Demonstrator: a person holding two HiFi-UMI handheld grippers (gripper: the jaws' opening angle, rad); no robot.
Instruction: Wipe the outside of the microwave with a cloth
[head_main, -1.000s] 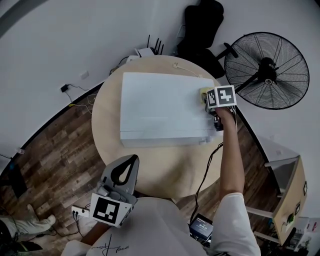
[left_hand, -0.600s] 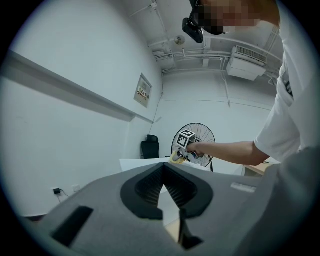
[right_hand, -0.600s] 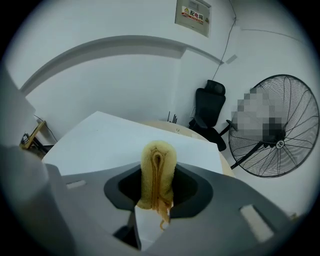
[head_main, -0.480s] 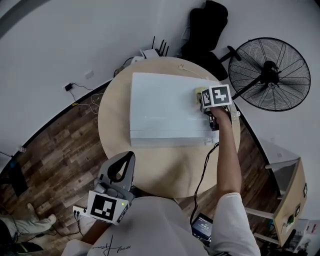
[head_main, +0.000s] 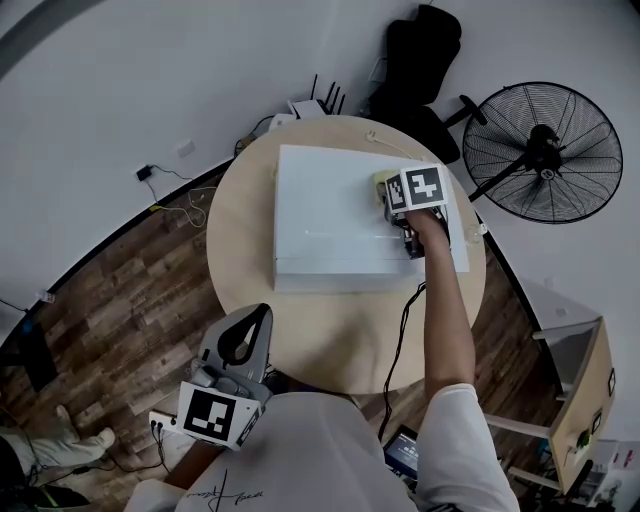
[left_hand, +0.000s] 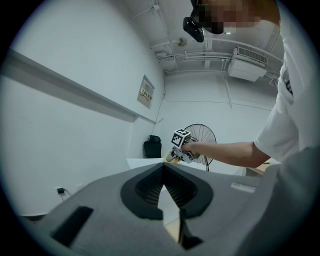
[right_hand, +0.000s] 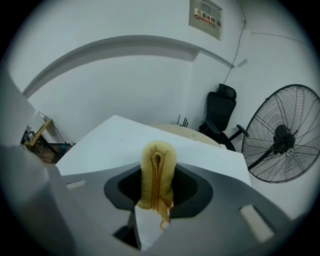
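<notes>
The white microwave (head_main: 340, 225) lies on the round wooden table (head_main: 330, 340). My right gripper (head_main: 392, 190) is over the right part of its top, shut on a folded yellow cloth (head_main: 383, 181) that rests against the white surface. In the right gripper view the cloth (right_hand: 158, 172) stands pinched between the jaws, with the microwave's top (right_hand: 115, 142) spreading ahead. My left gripper (head_main: 250, 335) is held low by the person's body, off the table's near edge, jaws together with nothing in them. From the left gripper view (left_hand: 162, 169), the right gripper (left_hand: 180, 142) shows far ahead.
A large standing fan (head_main: 545, 150) is right of the table and a black office chair (head_main: 420, 60) behind it. A router (head_main: 310, 105) sits at the table's far edge. A black cable (head_main: 400, 340) runs across the table's near right. Wooden floor lies to the left.
My right gripper has slid the cloth from the microwave's right edge inward, leftward across its top. The left gripper has stayed put.
</notes>
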